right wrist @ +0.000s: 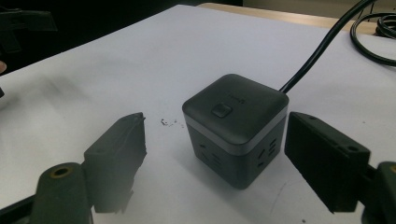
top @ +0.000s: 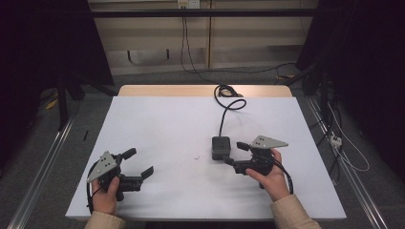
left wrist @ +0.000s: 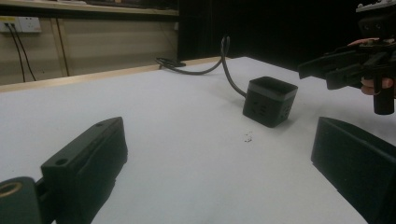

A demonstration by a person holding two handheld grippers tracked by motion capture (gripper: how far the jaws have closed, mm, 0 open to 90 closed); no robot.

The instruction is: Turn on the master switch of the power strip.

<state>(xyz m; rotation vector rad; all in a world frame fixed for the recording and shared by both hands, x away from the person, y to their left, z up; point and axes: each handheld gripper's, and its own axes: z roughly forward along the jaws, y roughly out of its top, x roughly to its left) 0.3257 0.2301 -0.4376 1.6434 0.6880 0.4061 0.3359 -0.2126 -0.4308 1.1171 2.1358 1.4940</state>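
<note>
A dark cube power socket (top: 220, 147) (left wrist: 270, 101) (right wrist: 235, 126) with a button on top stands upright on the white table (top: 162, 119), right of centre. Its black cable (top: 224, 112) runs to the far edge. My right gripper (top: 235, 153) (right wrist: 217, 125) sits just right of the cube, open. Its jaws stand at either side of the cube's near corner without touching it. This gripper also appears at the right of the left gripper view (left wrist: 317, 70). My left gripper (top: 139, 163) (left wrist: 218, 130) rests near the front left, open with nothing between its jaws, pointing towards the cube.
The cable coils (top: 225, 90) at the table's far wooden edge. A small dark speck (top: 197, 157) (left wrist: 247, 136) lies on the sheet left of the cube. Metal rails flank the table, and cables and a power strip (top: 334, 139) lie on the floor at right.
</note>
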